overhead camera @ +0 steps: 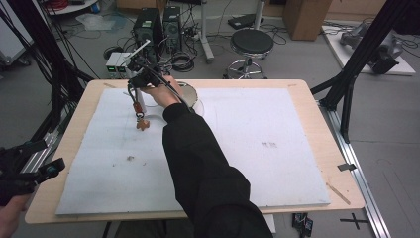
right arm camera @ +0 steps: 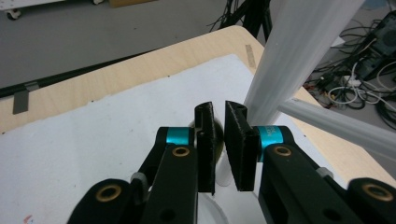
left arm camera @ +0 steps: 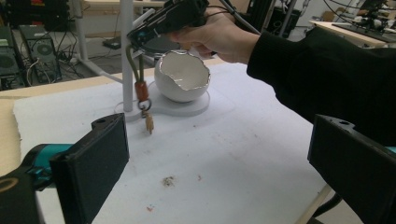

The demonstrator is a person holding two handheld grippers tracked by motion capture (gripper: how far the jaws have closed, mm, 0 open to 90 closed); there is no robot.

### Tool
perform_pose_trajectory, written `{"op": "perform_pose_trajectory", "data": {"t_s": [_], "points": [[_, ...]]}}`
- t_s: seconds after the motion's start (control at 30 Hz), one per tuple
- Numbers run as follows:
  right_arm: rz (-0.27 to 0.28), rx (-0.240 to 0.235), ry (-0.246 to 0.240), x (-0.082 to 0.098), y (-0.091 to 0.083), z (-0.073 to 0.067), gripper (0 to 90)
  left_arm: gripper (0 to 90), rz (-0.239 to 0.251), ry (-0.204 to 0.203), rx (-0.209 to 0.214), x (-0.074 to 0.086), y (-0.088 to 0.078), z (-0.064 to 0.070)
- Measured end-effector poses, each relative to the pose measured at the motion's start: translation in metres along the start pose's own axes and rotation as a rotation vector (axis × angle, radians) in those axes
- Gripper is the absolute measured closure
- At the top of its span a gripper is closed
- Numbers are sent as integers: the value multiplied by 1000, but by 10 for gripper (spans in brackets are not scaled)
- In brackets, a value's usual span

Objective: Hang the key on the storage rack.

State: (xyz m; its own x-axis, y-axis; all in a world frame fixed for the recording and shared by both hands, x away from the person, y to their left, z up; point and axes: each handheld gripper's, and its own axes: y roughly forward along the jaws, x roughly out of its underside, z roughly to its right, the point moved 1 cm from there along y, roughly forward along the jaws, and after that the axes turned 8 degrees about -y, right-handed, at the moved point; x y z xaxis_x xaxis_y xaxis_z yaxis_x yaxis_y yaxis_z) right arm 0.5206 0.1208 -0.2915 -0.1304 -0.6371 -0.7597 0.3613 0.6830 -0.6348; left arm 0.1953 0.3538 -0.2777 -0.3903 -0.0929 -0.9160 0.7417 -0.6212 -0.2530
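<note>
The right gripper (overhead camera: 140, 94) is held nearly closed on an olive cord loop (left arm camera: 134, 65), from which a keychain charm (left arm camera: 149, 122) hangs at seven o'clock of the egg-shaped bowl (left arm camera: 182, 77). The charm could be dropped (jaws barely parted) or snagged on the white stand (left arm camera: 126, 56).

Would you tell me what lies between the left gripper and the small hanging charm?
Between left gripper and charm: bare white mat with a few specks, per the left gripper view.
</note>
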Motion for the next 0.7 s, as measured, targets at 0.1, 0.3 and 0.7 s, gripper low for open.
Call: {"op": "perform_pose_trajectory", "data": {"t_s": [0.1, 0.3, 0.7], "points": [[4, 0, 8, 0, -4, 1, 671, 58, 0, -1, -1, 1, 1, 0], [11, -18, 59, 2, -15, 6, 381, 58, -1, 4, 0, 1, 1, 2], [141, -144, 44, 4, -66, -7, 100, 58, 9, 23, 19, -3, 12, 10]]}}
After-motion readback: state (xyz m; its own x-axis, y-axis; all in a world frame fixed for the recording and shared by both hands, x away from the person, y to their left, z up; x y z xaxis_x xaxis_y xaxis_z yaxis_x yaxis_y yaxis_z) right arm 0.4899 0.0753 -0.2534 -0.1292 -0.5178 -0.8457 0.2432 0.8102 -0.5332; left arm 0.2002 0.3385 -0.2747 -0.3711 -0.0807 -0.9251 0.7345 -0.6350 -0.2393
